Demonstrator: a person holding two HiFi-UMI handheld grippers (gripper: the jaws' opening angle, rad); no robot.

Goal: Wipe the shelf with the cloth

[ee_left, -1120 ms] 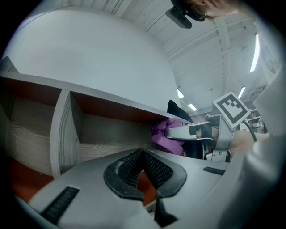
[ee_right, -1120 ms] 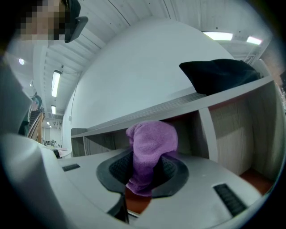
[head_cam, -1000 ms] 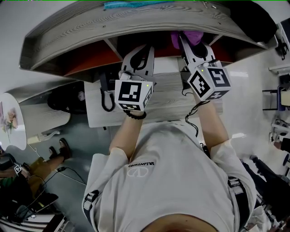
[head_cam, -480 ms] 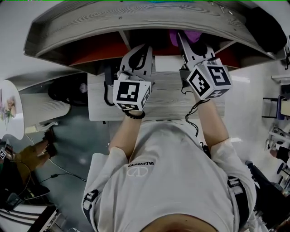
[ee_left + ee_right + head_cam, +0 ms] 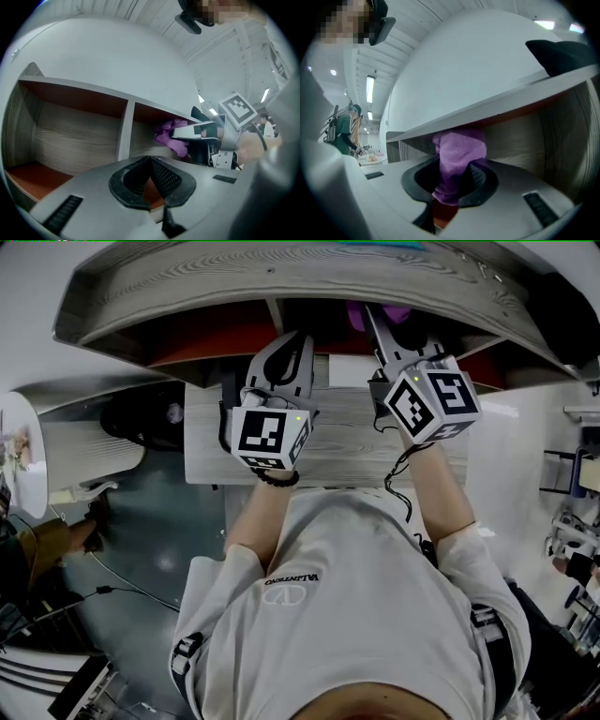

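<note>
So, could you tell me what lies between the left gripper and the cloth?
Nothing: the left gripper view shows only bare shelf between the left gripper and the cloth.

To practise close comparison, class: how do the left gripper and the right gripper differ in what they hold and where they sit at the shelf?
The right gripper is shut on the purple cloth; the left gripper has its jaws together on nothing. The right gripper reaches into the right compartment of the shelf; the left gripper faces the divider. Both point into the shelf.
</note>
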